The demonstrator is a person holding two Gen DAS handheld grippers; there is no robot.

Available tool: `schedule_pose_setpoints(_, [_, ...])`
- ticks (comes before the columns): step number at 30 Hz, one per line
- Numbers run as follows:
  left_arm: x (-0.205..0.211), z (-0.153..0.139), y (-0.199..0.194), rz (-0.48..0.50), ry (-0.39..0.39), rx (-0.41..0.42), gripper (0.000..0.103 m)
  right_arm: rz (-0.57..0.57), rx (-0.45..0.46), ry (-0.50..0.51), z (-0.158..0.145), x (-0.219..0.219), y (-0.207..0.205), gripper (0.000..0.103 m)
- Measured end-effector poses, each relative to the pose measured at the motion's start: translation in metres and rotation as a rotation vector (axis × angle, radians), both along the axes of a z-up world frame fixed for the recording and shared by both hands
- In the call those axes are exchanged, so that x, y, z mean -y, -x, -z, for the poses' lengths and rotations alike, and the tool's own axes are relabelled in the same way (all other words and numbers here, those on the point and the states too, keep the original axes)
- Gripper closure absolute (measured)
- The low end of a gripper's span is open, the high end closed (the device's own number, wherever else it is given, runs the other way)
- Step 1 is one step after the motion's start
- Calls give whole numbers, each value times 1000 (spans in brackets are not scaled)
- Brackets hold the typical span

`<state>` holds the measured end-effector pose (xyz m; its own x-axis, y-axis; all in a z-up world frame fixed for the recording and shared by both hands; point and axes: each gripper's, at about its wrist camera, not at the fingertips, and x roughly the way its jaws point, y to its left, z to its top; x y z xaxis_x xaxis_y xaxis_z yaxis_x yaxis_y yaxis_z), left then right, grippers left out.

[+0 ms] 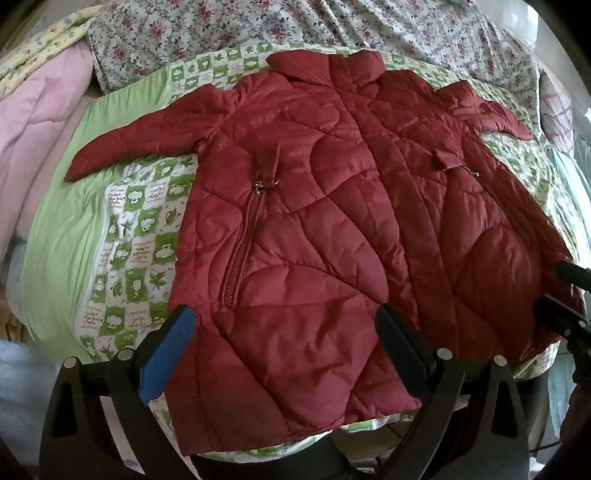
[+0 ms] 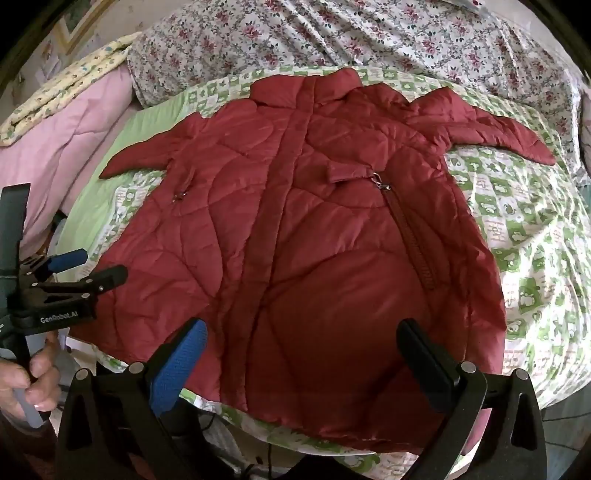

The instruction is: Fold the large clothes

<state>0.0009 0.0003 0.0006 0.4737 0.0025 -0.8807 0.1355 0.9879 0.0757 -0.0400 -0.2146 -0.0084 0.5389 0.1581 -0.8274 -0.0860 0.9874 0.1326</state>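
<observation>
A dark red quilted coat (image 1: 314, 221) lies flat, front up, on a green-and-white patterned sheet (image 1: 136, 229), collar at the far end, both sleeves spread out sideways. It also shows in the right wrist view (image 2: 295, 229). My left gripper (image 1: 284, 321) is open and empty, hovering over the coat's hem at its left part. My right gripper (image 2: 301, 336) is open and empty over the hem's right part. The left gripper also shows in the right wrist view (image 2: 92, 267), open, at the coat's left edge. The right gripper's fingers (image 1: 565, 295) show at the right edge of the left wrist view.
A floral bedspread (image 1: 258, 29) covers the far end of the bed. A pink quilt (image 1: 37, 129) and a yellow patterned cloth (image 2: 66, 77) lie at the left. The near bed edge runs just under the coat's hem (image 2: 332, 446).
</observation>
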Motion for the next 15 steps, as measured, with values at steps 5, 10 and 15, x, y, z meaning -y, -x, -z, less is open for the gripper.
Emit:
schedule_pose_setpoints(5, [1,-1,1,2,0,-4,4,1,1,-3,-1,0,0,0])
schedule_pose_setpoints(10, [0,0,1,1,8,-1,4,-1,4,-5,-2,3,2,0])
schedule_pose_setpoints(15, [0,0,1,1,1,-5,4,1,6,6,-4,-4,0,0])
